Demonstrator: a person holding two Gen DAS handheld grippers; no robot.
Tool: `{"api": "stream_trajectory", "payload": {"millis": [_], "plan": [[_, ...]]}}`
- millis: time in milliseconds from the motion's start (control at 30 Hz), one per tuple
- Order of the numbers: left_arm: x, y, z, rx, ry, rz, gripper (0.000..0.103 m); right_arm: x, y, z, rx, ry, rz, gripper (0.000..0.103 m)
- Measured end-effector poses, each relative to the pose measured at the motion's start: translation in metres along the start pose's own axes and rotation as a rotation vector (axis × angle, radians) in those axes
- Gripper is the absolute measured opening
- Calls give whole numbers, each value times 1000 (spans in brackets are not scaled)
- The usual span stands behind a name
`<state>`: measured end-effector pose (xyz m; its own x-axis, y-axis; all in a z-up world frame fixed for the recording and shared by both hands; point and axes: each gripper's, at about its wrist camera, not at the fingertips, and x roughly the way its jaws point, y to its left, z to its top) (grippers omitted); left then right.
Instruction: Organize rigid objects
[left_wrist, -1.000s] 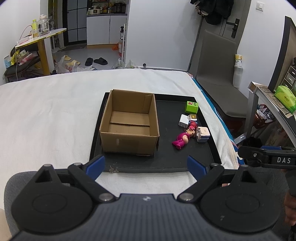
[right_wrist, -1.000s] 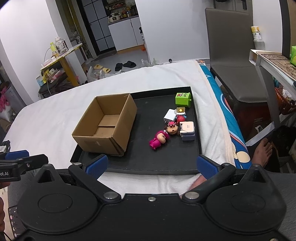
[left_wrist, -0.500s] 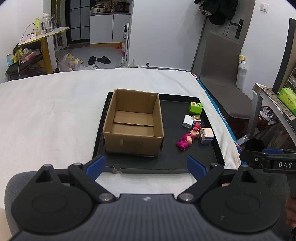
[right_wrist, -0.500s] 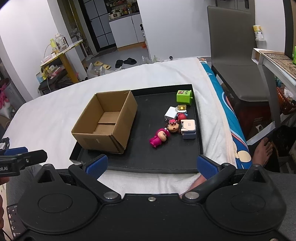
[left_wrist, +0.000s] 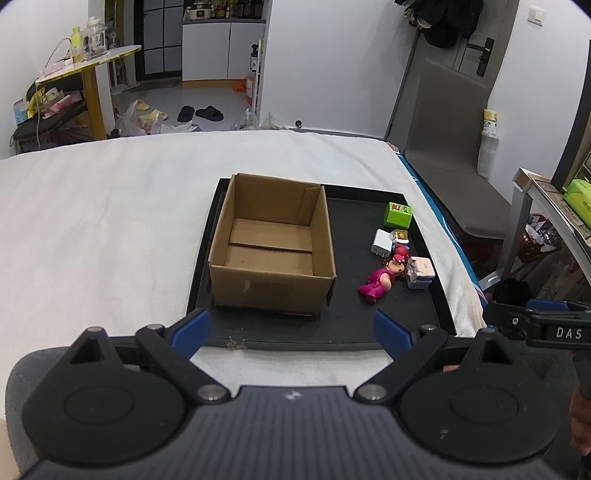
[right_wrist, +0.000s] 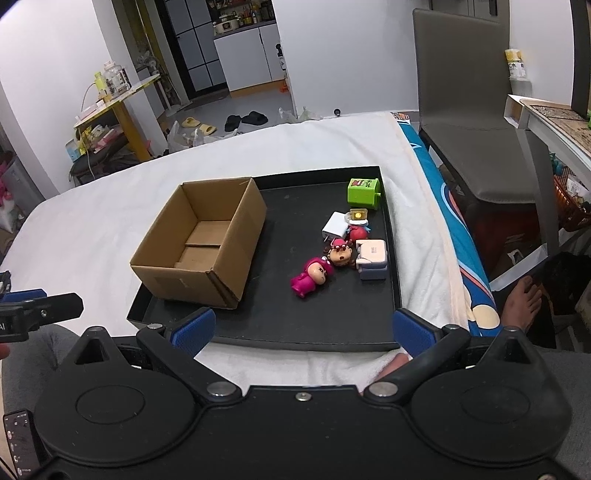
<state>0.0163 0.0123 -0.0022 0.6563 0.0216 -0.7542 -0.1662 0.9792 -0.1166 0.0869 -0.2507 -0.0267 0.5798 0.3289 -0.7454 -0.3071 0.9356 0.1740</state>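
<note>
An open, empty cardboard box (left_wrist: 271, 243) (right_wrist: 201, 251) stands on the left half of a black tray (left_wrist: 354, 325) (right_wrist: 280, 321). On the tray's right half lie a pink doll (left_wrist: 378, 282) (right_wrist: 312, 277), a brown-faced doll head (right_wrist: 340, 254), a red figure (right_wrist: 357, 232), a white charger (left_wrist: 381, 242) (right_wrist: 334, 229), a white and grey block (left_wrist: 419, 272) (right_wrist: 372, 258) and a green cube (left_wrist: 398, 215) (right_wrist: 364, 192). My left gripper (left_wrist: 291, 330) hangs open before the tray's near edge, holding nothing. My right gripper (right_wrist: 303, 328) is likewise open and empty.
The tray rests on a white bed (left_wrist: 110, 206). A grey chair (right_wrist: 469, 110) and a side table (right_wrist: 546, 122) stand to the right of the bed. A person's bare foot (right_wrist: 521, 302) is on the floor at the right. A yellow table (left_wrist: 92, 70) stands at the far left.
Both grippers have drifted slightly, so the tray and box sit a little differently in each view. Both stay open and nothing on the tray has moved.
</note>
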Motion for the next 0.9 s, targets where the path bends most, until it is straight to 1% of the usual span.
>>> {"api": "stream_trajectory", "payload": {"millis": [433,667,700,767,900], "plan": [[22,14,8,-18,37,-25,95,22,1,6,-6,34,-2,103],[35,27,14,-44,48,-23,95,37,-3,9,24,57,4,101],[36,28,16,-45,46,-22,95,40,-3,10,25,61,8,101],[39,31,19,-50,41,-14,94,45,-3,10,30,72,16,93],[48,39,23,-68,39,-8,92,57,-6,12,55,93,35,85]]}}
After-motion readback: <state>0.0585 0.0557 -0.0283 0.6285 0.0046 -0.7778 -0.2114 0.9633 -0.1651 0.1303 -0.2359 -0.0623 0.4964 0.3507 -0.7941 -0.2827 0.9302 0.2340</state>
